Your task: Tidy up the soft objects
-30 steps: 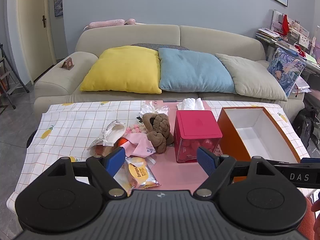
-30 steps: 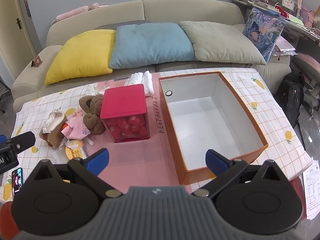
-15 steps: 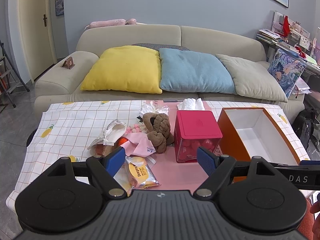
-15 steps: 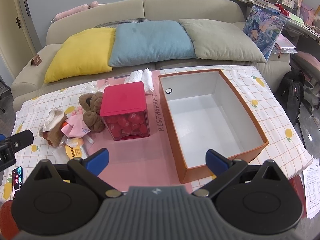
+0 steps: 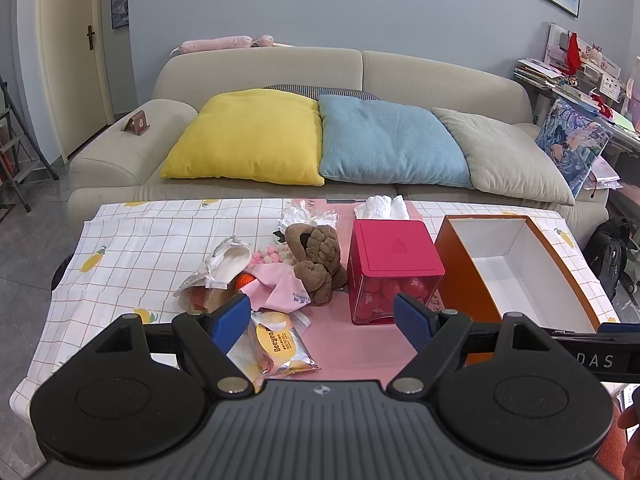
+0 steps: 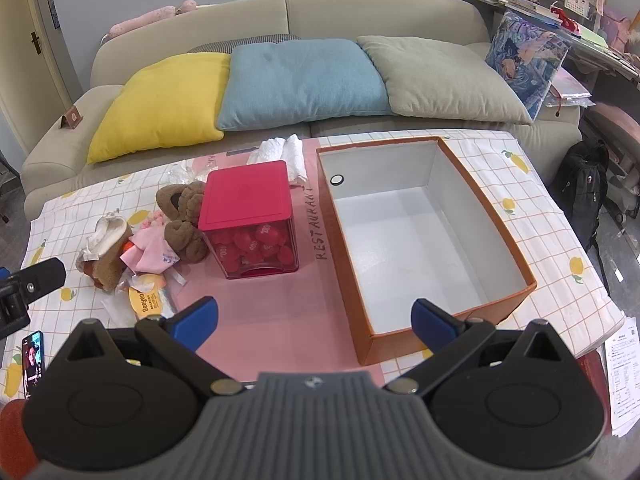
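A pile of soft things lies on the table left of a red-lidded box [image 5: 394, 268] [image 6: 250, 216]: a brown plush toy [image 5: 316, 258] [image 6: 182, 216], a pink cloth [image 5: 276, 286] [image 6: 150, 252], a white and brown plush slipper [image 5: 224, 266] [image 6: 106, 246] and a snack packet [image 5: 274, 346] [image 6: 146, 300]. An empty orange box [image 5: 510, 268] [image 6: 420, 228] with a white inside stands at the right. My left gripper [image 5: 322, 320] is open and empty above the near table edge. My right gripper [image 6: 314, 318] is open and empty in front of the orange box.
White tissues [image 5: 382, 206] [image 6: 280, 150] lie behind the red-lidded box. A phone [image 6: 32, 356] lies at the near left table edge. A sofa with yellow [image 5: 246, 136], blue and grey cushions stands behind the table. A black bag [image 6: 584, 188] sits on the floor at the right.
Both grippers have barely moved and stay open. The right wrist view has shifted slightly; nothing on the table has moved.
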`<state>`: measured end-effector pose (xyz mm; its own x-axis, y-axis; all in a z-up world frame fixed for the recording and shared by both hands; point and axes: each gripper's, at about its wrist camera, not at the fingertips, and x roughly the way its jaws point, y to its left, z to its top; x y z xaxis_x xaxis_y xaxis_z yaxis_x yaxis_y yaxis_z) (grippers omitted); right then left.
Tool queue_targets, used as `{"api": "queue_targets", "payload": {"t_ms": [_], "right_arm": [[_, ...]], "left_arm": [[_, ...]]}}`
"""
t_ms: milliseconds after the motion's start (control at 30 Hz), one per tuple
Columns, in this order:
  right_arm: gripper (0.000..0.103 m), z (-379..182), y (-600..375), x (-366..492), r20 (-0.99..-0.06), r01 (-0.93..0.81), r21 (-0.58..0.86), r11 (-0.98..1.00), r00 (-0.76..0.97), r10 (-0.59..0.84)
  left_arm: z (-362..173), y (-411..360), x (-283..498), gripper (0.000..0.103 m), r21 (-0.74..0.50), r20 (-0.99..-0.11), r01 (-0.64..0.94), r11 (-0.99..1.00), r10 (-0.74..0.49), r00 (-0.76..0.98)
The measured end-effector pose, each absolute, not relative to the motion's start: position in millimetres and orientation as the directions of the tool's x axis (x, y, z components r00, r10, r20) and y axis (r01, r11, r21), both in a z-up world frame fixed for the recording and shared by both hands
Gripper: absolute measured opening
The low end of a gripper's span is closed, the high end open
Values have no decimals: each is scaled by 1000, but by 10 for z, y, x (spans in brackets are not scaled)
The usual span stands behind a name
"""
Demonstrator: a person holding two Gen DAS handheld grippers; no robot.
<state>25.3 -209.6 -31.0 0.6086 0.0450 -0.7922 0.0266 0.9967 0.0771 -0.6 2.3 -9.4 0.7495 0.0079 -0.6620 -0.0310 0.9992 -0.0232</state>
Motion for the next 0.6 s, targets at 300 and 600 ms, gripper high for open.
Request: {"api": "queue_targets", "payload": {"t_ms": [300, 600], "right_arm": [[101, -328, -2085, 256, -794, 22, 75, 997, 606, 46], [100, -362, -2031, 266, -780, 0, 65, 998, 624, 50]], "left_arm": [[-113, 31, -17, 95, -32, -664, -34, 999, 5, 748], [-181, 63, -26, 91, -18, -664, -28, 999, 8, 748]]}}
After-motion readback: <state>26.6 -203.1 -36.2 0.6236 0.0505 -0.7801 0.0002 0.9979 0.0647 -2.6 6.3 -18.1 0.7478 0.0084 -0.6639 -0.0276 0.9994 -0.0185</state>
